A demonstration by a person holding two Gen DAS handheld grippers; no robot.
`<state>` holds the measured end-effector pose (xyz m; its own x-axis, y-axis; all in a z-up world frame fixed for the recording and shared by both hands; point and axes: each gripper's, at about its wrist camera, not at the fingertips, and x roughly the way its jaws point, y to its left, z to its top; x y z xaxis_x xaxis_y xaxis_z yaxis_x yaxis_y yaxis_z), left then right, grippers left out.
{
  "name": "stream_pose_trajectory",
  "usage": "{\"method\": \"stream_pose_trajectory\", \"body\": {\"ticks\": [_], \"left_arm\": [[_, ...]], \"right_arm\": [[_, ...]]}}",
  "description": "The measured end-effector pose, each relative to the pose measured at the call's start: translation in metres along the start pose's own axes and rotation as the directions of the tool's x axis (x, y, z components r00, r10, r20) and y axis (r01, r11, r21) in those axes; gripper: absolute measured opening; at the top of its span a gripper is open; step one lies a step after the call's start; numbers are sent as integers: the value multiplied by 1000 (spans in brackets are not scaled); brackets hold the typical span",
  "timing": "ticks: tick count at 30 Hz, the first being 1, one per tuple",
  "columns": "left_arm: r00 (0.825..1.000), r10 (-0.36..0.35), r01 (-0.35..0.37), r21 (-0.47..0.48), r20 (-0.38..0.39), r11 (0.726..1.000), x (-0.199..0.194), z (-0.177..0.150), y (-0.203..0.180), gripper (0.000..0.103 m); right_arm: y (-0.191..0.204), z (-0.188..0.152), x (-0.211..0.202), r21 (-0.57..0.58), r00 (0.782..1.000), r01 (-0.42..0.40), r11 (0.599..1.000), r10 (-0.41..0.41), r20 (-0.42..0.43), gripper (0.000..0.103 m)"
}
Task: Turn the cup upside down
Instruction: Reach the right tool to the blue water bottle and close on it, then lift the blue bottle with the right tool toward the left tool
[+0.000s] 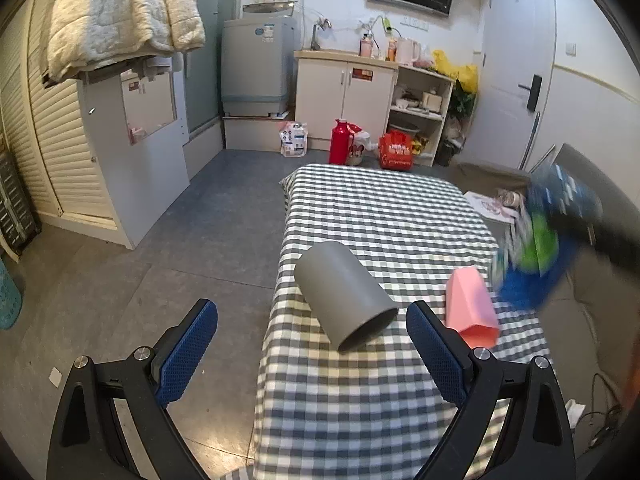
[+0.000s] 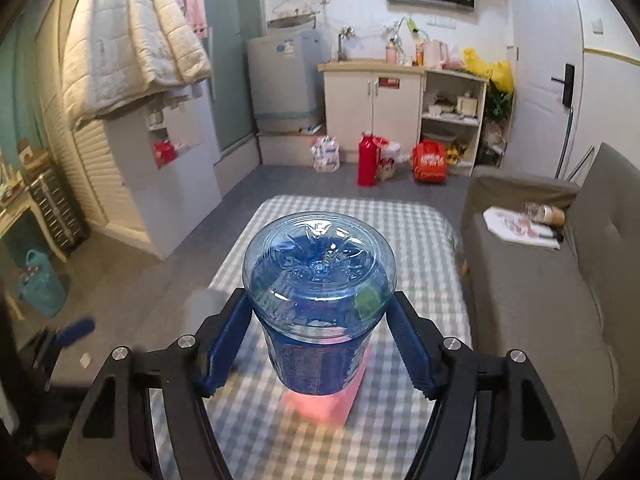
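Observation:
A grey cup (image 1: pixel 344 294) lies on its side on the checked table (image 1: pixel 380 216), its open mouth toward me. My left gripper (image 1: pixel 312 354) is open, its blue pads on either side of the cup's mouth end, just short of it. A pink cup (image 1: pixel 472 306) lies on its side to the right of it, and shows blurred in the right wrist view (image 2: pixel 320 400). My right gripper (image 2: pixel 318 344) is shut on a clear blue bottle (image 2: pixel 318 300), held above the pink cup; it shows as a blue blur in the left wrist view (image 1: pixel 536 256).
A grey sofa (image 2: pixel 540 280) with papers on it stands right of the table. Grey floor lies to the left. At the far wall stand a red flask (image 1: pixel 340 142), bags, a cabinet and a shelf. A white cupboard (image 1: pixel 132 140) is at left.

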<state>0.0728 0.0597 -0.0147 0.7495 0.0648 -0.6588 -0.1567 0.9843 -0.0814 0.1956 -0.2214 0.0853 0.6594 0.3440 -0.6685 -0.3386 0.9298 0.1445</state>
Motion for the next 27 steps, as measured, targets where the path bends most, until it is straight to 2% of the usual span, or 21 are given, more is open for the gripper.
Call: {"method": "stream_pose_trajectory", "body": {"ticks": [5,9,12,19,27], "left_arm": [[1000,-5,5,-21,9,1000,-22,-8,9,98],[1000,14,-14,-16,-1,1000,-30,-14,12,98],[999,25,-25,-16,-29,1000,-27,-18,14,98],[996,32,-32,4,-80,999,-12,-28,9,98],[991,36,-32,36,-129,999,10,-33,-5,98]], "right_arm": [[22,-51,-23,38,988,-57,998,62,-138,69],[36,-82,-10,48,968,-71,996,81,-238,69],[39,-92,9,65,955,-65,996,81,-286,69],[27,-90,47,100,953,-51,994,78,-292,69],[18,-82,71,130,952,-53,990,89,-292,69]]}}
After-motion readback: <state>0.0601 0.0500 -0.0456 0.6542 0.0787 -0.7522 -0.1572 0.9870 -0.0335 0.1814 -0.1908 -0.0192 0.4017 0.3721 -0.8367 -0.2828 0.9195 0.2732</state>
